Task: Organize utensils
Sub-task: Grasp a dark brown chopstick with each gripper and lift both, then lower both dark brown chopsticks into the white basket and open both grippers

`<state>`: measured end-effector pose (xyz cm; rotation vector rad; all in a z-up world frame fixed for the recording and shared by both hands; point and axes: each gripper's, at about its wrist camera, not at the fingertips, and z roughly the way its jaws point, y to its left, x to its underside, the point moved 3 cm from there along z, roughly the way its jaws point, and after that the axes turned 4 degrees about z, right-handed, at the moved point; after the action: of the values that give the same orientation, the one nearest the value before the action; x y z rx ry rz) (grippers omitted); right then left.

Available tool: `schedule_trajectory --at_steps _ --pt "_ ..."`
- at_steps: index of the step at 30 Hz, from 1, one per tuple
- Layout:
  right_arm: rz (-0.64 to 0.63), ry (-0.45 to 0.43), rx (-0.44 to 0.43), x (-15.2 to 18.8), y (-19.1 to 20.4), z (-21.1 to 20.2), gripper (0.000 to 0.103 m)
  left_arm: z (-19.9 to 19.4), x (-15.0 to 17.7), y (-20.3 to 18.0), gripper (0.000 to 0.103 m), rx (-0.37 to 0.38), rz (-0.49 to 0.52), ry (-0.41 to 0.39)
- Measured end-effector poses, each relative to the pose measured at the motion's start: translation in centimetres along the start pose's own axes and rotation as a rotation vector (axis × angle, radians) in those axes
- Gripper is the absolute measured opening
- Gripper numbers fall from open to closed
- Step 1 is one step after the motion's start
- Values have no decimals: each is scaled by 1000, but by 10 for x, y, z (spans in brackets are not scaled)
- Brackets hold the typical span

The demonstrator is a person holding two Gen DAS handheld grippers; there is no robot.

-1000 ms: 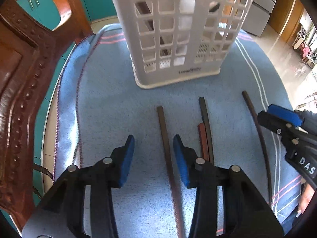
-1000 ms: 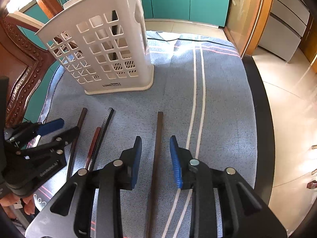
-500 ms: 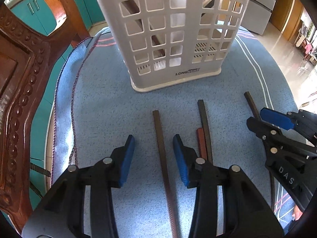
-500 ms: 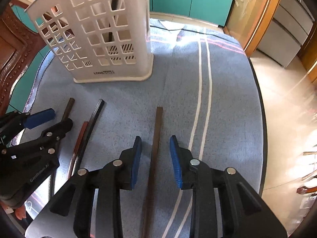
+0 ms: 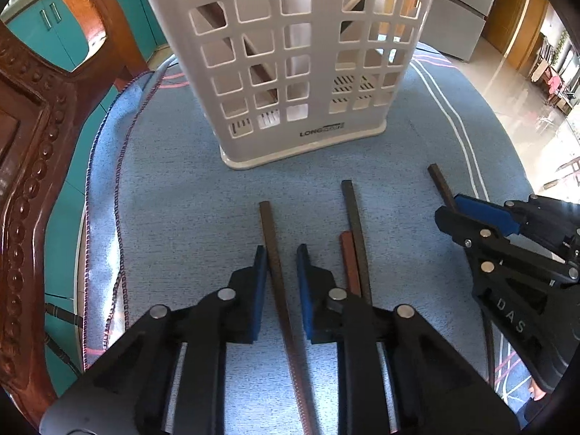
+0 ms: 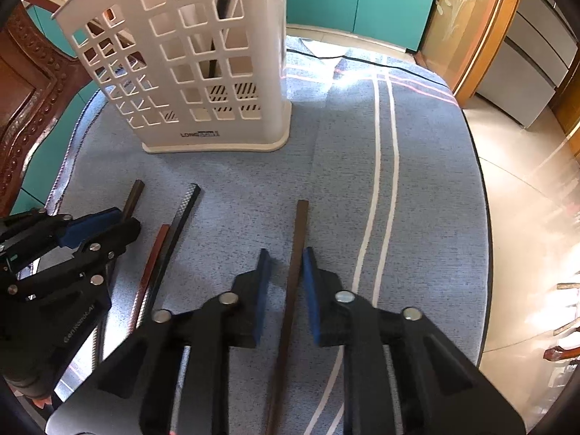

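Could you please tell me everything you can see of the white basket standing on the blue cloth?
The white basket is a tall holder that looks like plastic, its walls a grid of square holes above a solid flared base with dark lettering. It stands upright on the blue cloth, beyond the loose chopsticks. The floor inside has slotted drain holes. Several dark sticks lean inside it, seen through the grid. Neither gripper touches it.
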<state>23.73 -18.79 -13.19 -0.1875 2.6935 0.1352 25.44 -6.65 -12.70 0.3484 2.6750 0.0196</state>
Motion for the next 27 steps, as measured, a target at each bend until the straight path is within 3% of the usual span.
schedule_trajectory --at_steps 6,10,14,17,21,27 --pt "-4 -1 -19 1 3 -2 8 0 0 -5 18 0 0 -1" --pt "-1 -4 -33 3 5 -4 8 1 0 -5 9 12 -5 -3" --pt "7 -38 -54 1 3 -14 7 -10 0 -2 7 17 -17 -45" --pt "17 -105 -76 -5 -1 -38 7 -43 -6 2 7 38 -35 -139" --pt "38 -230 -180 -13 -12 -96 7 -99 -7 9 7 84 -48 -278" --pt "57 -414 -299 -23 -26 -175 7 -209 -3 11 7 139 -57 -543"
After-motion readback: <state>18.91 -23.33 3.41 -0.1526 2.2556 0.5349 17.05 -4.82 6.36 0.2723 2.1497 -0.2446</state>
